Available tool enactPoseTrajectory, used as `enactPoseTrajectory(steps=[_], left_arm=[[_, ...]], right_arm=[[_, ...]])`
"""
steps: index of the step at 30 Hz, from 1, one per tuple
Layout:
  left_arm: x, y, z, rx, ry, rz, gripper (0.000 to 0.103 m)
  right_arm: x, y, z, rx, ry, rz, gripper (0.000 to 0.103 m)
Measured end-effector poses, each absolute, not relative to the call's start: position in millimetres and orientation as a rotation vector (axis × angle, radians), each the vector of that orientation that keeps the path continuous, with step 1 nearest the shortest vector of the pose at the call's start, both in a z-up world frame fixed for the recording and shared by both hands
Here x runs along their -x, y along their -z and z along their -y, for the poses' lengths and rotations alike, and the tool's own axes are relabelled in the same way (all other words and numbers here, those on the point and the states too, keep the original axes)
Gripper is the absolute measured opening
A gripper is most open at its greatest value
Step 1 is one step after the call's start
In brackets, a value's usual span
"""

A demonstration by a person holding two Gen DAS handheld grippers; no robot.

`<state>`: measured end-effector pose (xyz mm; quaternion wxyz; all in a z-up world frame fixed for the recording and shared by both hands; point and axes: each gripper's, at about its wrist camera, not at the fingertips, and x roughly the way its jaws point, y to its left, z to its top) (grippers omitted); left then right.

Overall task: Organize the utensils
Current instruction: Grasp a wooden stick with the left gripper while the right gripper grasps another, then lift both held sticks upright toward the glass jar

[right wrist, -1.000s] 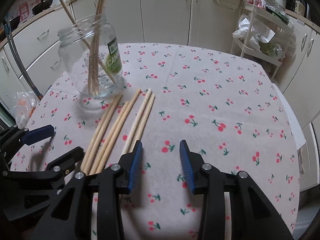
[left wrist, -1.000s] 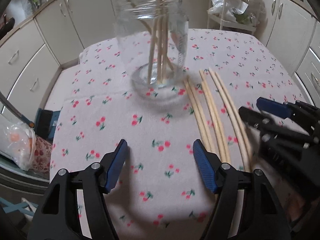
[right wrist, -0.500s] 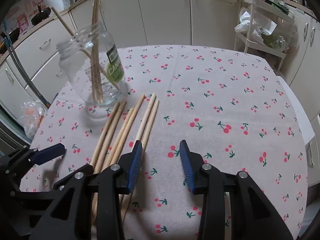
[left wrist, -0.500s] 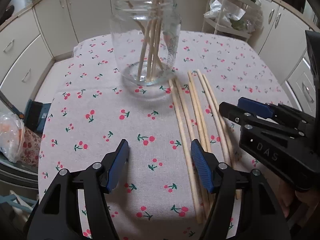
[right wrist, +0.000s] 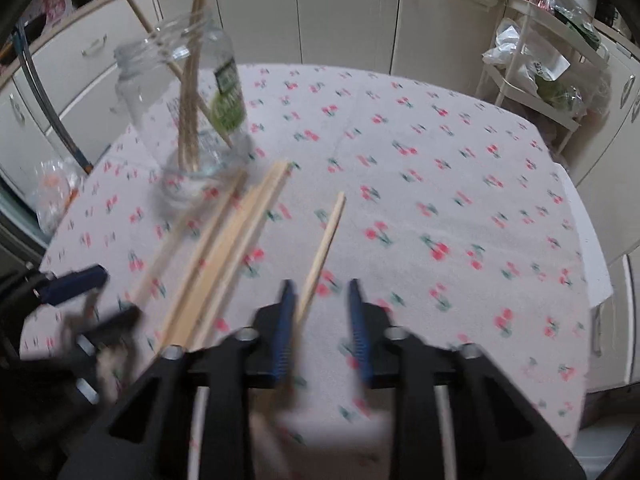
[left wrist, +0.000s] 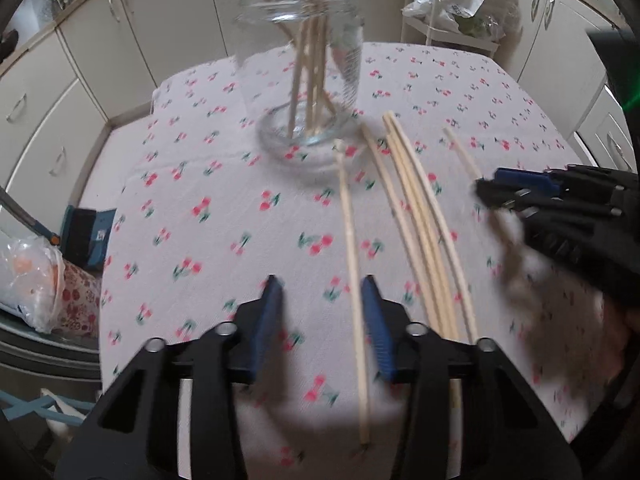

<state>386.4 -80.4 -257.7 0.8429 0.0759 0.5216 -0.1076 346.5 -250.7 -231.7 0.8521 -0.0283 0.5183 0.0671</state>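
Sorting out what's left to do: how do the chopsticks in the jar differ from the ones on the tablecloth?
The chopsticks in the jar stand nearly upright, leaning on the glass jar; the chopsticks on the tablecloth lie flat. The first are bunched together, the second fanned apart. Both are plain pale wood.

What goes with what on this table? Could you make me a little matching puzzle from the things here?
Things:
1. glass jar
2. lone chopstick
3. cluster of chopsticks
4. plastic bag

Places or states:
A. lying side by side on the cherry-print cloth, next to the jar's base
B. standing upright with several sticks in it
C. running in between the open fingers of the right hand-held gripper
D. off the table's edge, see-through with something orange inside

Pairs: 1-B, 2-C, 3-A, 4-D
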Motion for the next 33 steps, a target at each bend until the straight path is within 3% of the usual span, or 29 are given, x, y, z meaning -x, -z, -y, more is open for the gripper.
enactPoseTrajectory(steps=[11,14,16,19,22,23,25,27,29,30,31,33], left_arm=[[-431,253,85,-0.127,0.196,-1.078,0.037],[-447,259,93,-0.135,0.199,-1.080,0.037],[-449,261,95,-0.136,0.208,-1.085,0.019],[-447,259,95,-0.138,0.238,-1.098,0.015],[-450,259,94,-0.134,0.227,-1.105,0.018],[-452,258,93,-0.131,0.217,-1.104,0.021],[-458,258,91,-0.120,0.199,-1.101,0.039],[-462,261,91,-0.113,0.199,-1.108,0.039],[-459,263,94,-0.145,0.204,-1.082,0.032],[-458,262,96,-0.149,0.218,-1.077,0.012],[-457,262,96,-0.141,0.238,-1.085,0.005],[-452,257,93,-0.093,0.273,-1.081,0.005]], right_arm=[[-360,234,264,-0.042,-0.153,-1.065,0.019],[-356,234,262,-0.007,-0.159,-1.070,0.008],[-353,233,264,-0.008,-0.173,-1.083,0.007],[-354,233,265,-0.007,-0.180,-1.090,0.007],[-362,234,265,-0.011,-0.166,-1.078,0.010],[-364,234,264,-0.005,-0.161,-1.073,0.010],[-365,234,260,0.022,-0.151,-1.067,0.010],[-364,234,257,0.043,-0.151,-1.066,0.010],[-362,234,261,0.021,-0.163,-1.069,0.006],[-360,234,265,-0.012,-0.168,-1.071,0.006],[-358,234,269,-0.046,-0.175,-1.071,0.006],[-352,232,277,-0.130,-0.197,-1.052,0.006]])
